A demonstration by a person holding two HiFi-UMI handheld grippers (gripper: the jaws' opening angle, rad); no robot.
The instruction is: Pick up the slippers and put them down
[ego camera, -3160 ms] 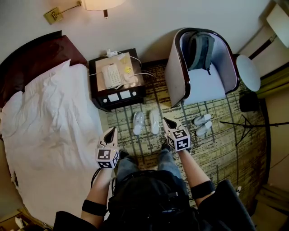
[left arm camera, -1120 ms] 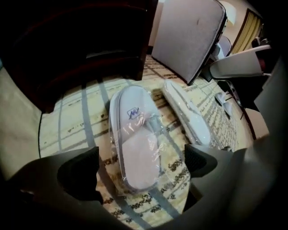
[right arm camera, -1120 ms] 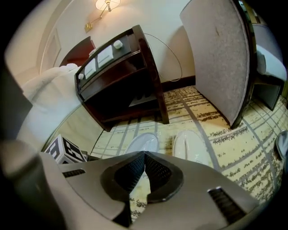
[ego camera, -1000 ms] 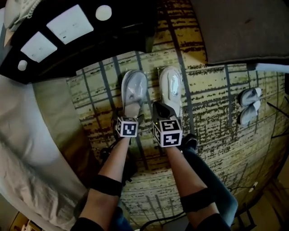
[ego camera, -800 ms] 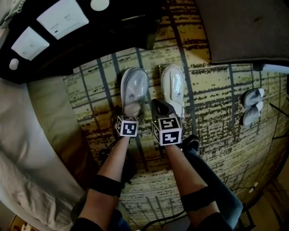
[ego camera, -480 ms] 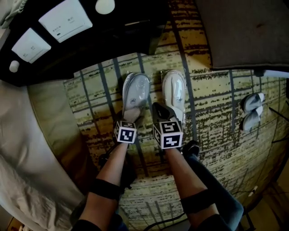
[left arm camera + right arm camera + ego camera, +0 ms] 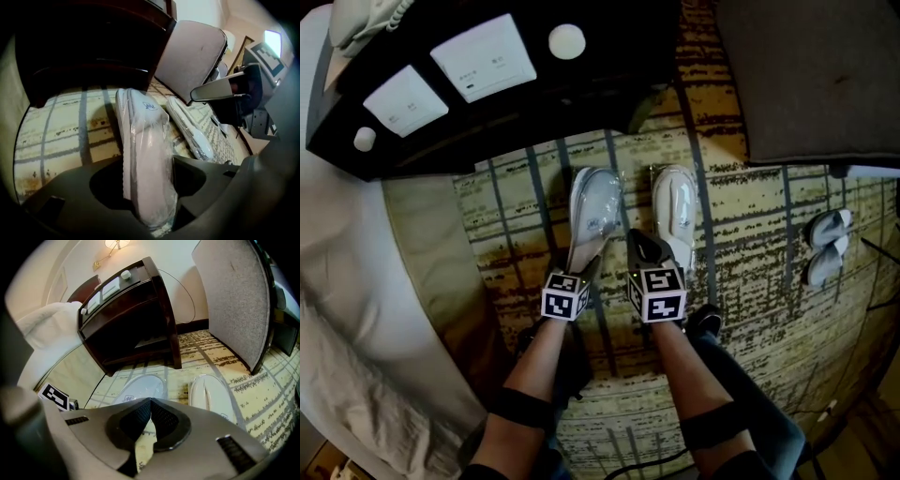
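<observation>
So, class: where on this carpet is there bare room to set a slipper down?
Widest free patch: carpet between the right slipper and the spare pair, in front of the chair. A narrower strip lies between the left slipper and the bed. Crowded: the gap between the two slippers.

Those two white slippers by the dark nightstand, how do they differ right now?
The left slipper has its heel between the left gripper's jaws, which have just been closing on it; the right slipper is ungripped, with the right gripper shut and empty near its heel. The left slipper is tipped on edge; the right slipper lies flat on the carpet. Both are white.
</observation>
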